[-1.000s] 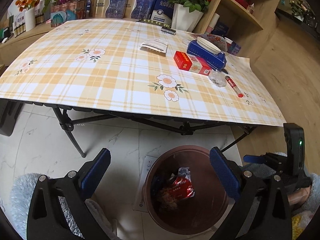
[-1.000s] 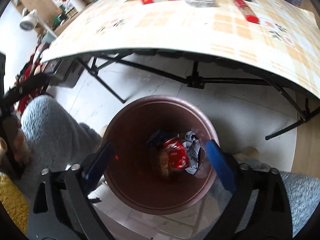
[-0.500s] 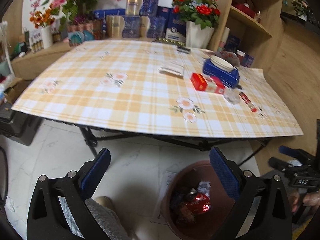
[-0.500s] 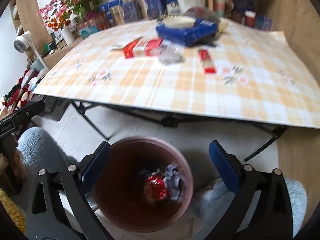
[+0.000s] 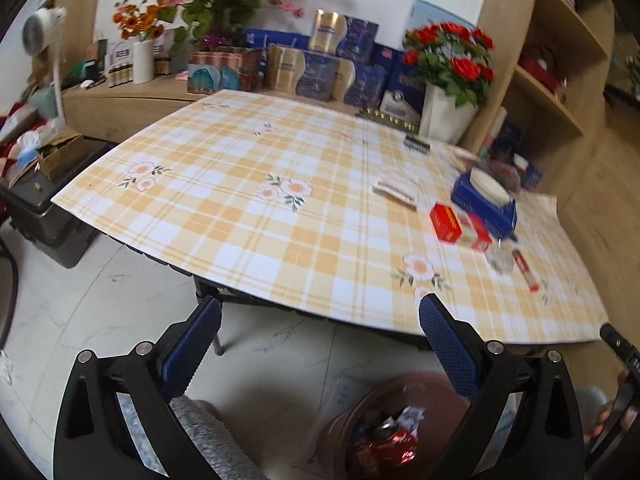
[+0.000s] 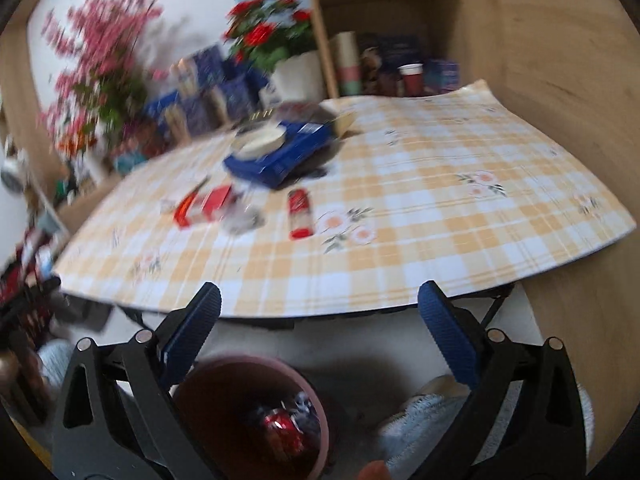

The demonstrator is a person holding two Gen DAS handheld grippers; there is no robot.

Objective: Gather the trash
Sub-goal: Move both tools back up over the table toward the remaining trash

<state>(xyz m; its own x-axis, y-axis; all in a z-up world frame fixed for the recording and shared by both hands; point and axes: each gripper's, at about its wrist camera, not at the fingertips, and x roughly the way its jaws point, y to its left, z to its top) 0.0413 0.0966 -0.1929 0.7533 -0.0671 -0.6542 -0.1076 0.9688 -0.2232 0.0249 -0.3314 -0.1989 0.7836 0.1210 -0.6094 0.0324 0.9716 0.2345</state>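
Red tube (image 6: 300, 214): long axis runs away from right gripper (image 6: 319, 322), ahead. Both grippers, left gripper (image 5: 320, 332) included: wide open, empty, raised from bin (image 6: 224, 376) toward table.

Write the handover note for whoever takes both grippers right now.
Left gripper: open, empty, near the table's front edge.
Right gripper: open, empty, likewise short of the table.
Brown bin stands on the floor in front of the table, already holding a crushed red can and crumpled wrappers.
Left on the tablecloth: red box, red tube, clear crumpled wrapper, white packet. The blue box with a white dish on top may not be trash.
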